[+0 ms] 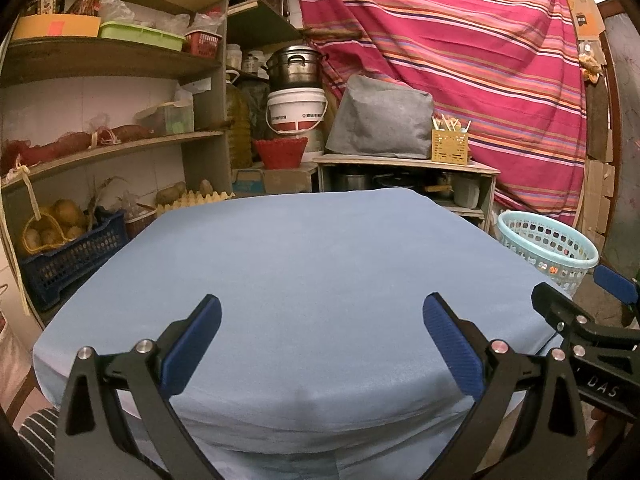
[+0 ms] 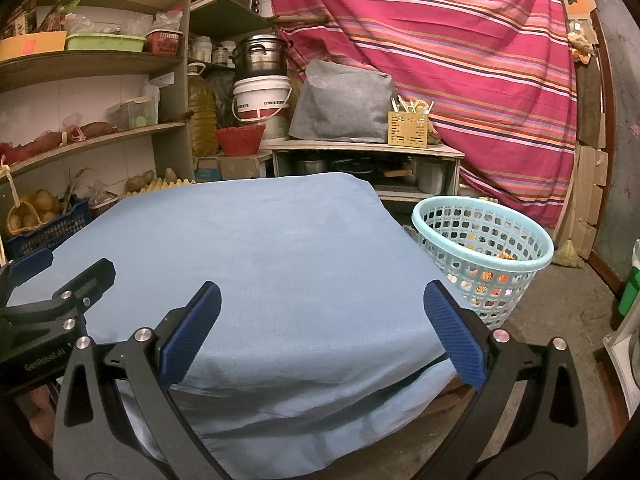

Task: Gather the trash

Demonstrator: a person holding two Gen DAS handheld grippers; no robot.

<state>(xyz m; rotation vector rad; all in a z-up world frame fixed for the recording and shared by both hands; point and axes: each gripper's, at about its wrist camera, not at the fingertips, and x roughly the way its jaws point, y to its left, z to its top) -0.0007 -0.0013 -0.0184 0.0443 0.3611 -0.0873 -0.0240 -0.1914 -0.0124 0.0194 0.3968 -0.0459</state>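
Where trash sits: one basket [image 2: 484, 236]

Both grippers, left gripper [image 1: 322, 346] and right gripper [image 2: 322, 334], have black frames, silver screws, ribbed blue fingers [image 1: 192, 346]; white lettering marks their bodies.

plain blue tablecloth [image 1: 304, 264], pale turquoise basket [image 2: 480, 248], pink striped curtain [image 1: 460, 48]

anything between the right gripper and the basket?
Only bare blue cloth at the table's corner, then a gap of floor. The right gripper is open and holds nothing; the basket stands on the floor past the table's right edge. The right wrist view shows it best.
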